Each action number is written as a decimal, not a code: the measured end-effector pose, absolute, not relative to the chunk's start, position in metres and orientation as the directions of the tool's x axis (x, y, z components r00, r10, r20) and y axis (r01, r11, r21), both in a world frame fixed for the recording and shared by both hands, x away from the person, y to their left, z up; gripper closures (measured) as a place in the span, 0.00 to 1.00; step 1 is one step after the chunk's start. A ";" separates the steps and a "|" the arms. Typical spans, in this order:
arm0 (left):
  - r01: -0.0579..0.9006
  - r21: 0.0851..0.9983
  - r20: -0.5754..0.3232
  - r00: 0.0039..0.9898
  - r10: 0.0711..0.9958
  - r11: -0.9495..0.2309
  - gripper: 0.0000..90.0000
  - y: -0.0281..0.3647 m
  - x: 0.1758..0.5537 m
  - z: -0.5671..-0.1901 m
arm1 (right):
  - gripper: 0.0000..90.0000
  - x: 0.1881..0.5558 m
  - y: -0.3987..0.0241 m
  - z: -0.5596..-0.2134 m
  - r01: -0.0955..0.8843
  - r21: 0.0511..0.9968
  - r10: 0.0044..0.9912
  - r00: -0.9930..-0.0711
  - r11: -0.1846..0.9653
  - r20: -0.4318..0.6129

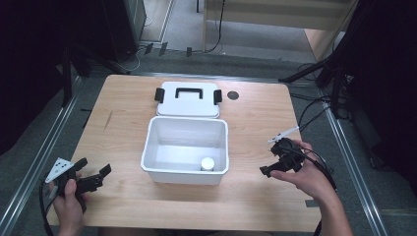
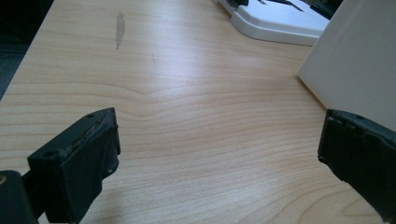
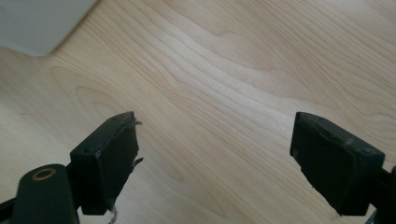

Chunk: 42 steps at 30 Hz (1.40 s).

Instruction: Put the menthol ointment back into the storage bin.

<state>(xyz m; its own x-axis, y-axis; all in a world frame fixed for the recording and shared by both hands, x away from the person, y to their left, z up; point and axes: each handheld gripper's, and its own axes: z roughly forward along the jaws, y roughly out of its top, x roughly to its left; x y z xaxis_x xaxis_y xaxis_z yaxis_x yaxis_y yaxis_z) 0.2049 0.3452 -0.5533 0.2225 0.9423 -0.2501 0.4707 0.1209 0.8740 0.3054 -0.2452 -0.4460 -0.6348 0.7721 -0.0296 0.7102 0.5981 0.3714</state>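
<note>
Both tongs, left and right, rest wide apart and empty beside the box, its lid off for access.

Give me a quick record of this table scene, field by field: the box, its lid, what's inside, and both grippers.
box: white plastic box, open, mid-table
lid: white lid with black handle and side clips, flat on the table just behind the box
contents: one small white round container, near-right corner
left gripper: open, holding nothing, left of the box
right gripper: open, holding nothing, right of the box
surface: wooden table
</note>
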 end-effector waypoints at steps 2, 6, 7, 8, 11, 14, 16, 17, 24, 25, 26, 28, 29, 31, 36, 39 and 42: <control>0.471 0.874 -0.249 0.222 0.943 0.120 0.00 0.345 0.205 -0.553 | 0.14 0.300 -0.251 -0.454 0.716 0.383 0.783 -0.622 0.583 -0.029; 0.471 0.874 -0.249 0.222 0.943 0.119 0.00 0.345 0.205 -0.553 | 0.05 0.294 -0.265 -0.469 0.739 0.423 0.820 -0.573 0.524 -0.014; 0.471 0.874 -0.249 0.222 0.943 0.119 0.00 0.345 0.205 -0.553 | 0.05 0.294 -0.265 -0.469 0.739 0.423 0.820 -0.573 0.524 -0.014; 0.471 0.874 -0.248 0.222 0.943 0.119 0.00 0.345 0.205 -0.553 | 0.02 0.289 -0.272 -0.475 0.735 0.456 0.828 -0.560 0.502 -0.009; 0.472 0.874 -0.248 0.222 0.943 0.119 0.00 0.345 0.205 -0.553 | 0.00 0.285 -0.278 -0.481 0.730 0.498 0.841 -0.541 0.468 0.002; 0.472 0.874 -0.248 0.222 0.943 0.119 0.00 0.345 0.205 -0.553 | 0.00 0.274 -0.290 -0.491 0.714 0.563 0.866 -0.500 0.416 -0.006; 0.472 0.874 -0.246 0.223 0.943 0.116 0.00 0.345 0.205 -0.553 | 0.00 0.269 -0.296 -0.497 0.704 0.593 0.876 -0.482 0.390 -0.004; 0.472 0.874 -0.246 0.223 0.943 0.116 0.00 0.345 0.205 -0.553 | 0.00 0.269 -0.296 -0.497 0.704 0.593 0.876 -0.482 0.390 -0.004; 0.474 0.872 -0.252 0.225 0.941 0.121 0.00 0.344 0.205 -0.553 | 0.00 0.250 -0.315 -0.518 0.654 0.697 0.905 -0.425 0.292 0.019; 0.474 0.873 -0.250 0.223 0.942 0.119 0.00 0.344 0.205 -0.553 | 0.00 0.245 -0.321 -0.523 0.636 0.726 0.911 -0.411 0.262 0.032; 0.474 0.873 -0.250 0.223 0.942 0.119 0.00 0.344 0.205 -0.553 | 0.00 0.242 -0.323 -0.525 0.627 0.739 0.914 -0.405 0.246 0.039; 0.473 0.873 -0.252 0.225 0.941 0.121 0.00 0.344 0.205 -0.553 | 0.00 0.237 -0.328 -0.530 0.611 0.759 0.918 -0.395 0.226 0.045; 0.473 0.873 -0.252 0.225 0.941 0.121 0.00 0.344 0.205 -0.553 | 0.00 0.237 -0.328 -0.530 0.611 0.759 0.918 -0.395 0.226 0.045; 0.473 0.873 -0.250 0.222 0.942 0.120 0.00 0.344 0.204 -0.553 | 0.00 0.230 -0.335 -0.537 0.588 0.788 0.926 -0.373 0.185 0.061; 0.473 0.873 -0.249 0.223 0.942 0.119 0.00 0.344 0.205 -0.553 | 0.00 0.224 -0.343 -0.545 0.564 0.815 0.936 -0.343 0.133 0.084; 0.472 0.873 -0.249 0.222 0.943 0.119 0.00 0.344 0.205 -0.553 | 0.00 0.220 -0.347 -0.545 0.543 0.835 0.940 -0.324 0.095 0.104; 0.474 0.872 -0.250 0.221 0.943 0.120 0.00 0.344 0.205 -0.553 | 0.00 0.218 -0.349 -0.546 0.528 0.846 0.943 -0.314 0.079 0.108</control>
